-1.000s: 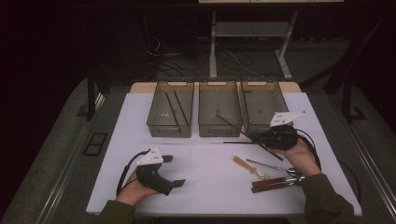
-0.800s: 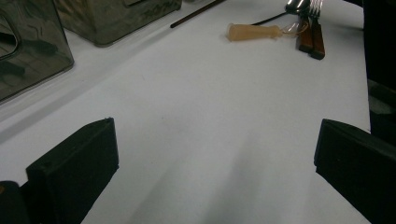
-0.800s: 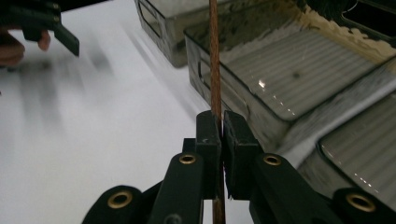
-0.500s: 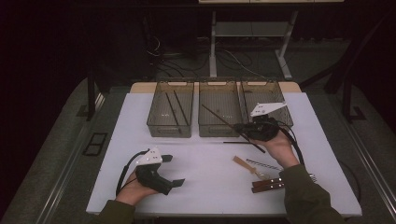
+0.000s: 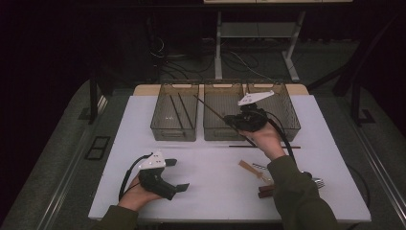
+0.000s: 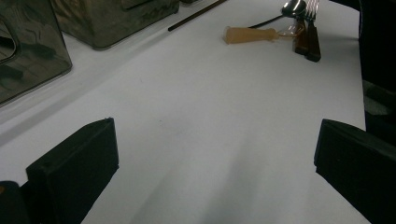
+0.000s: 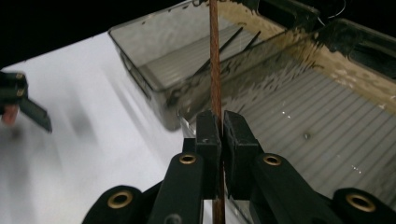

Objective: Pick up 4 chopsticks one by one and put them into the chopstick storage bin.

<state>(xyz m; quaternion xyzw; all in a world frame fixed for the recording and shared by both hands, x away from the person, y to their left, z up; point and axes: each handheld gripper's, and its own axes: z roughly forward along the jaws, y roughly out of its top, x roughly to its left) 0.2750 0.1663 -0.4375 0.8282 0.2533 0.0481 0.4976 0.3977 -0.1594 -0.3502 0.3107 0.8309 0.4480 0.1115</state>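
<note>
My right gripper (image 5: 231, 120) is shut on a thin brown chopstick (image 5: 210, 109) and hangs over the middle bin (image 5: 221, 135). The stick's tip slants up and left toward the left bin (image 5: 173, 134), where two dark chopsticks (image 5: 178, 109) lie. In the right gripper view the pads (image 7: 208, 133) pinch the chopstick (image 7: 215, 70) upright, with the left bin (image 7: 140, 60) ahead and the middle bin (image 7: 303, 116) to its right. My left gripper (image 5: 178, 175) rests open on the white table (image 5: 210, 163) at the near left, its jaws wide apart with nothing between them (image 6: 215, 154).
A third bin (image 5: 285, 120) stands at the back right. One dark chopstick (image 5: 263, 146) lies before the bins. A beige-handled utensil (image 5: 249, 167), a spoon (image 6: 292, 7), a fork (image 6: 312, 7) and brown-handled cutlery (image 5: 265, 189) lie near the right forearm.
My right gripper has carried the chopstick leftward and a little up, from the right bin's front to above the middle bin. The left gripper has kept still.
</note>
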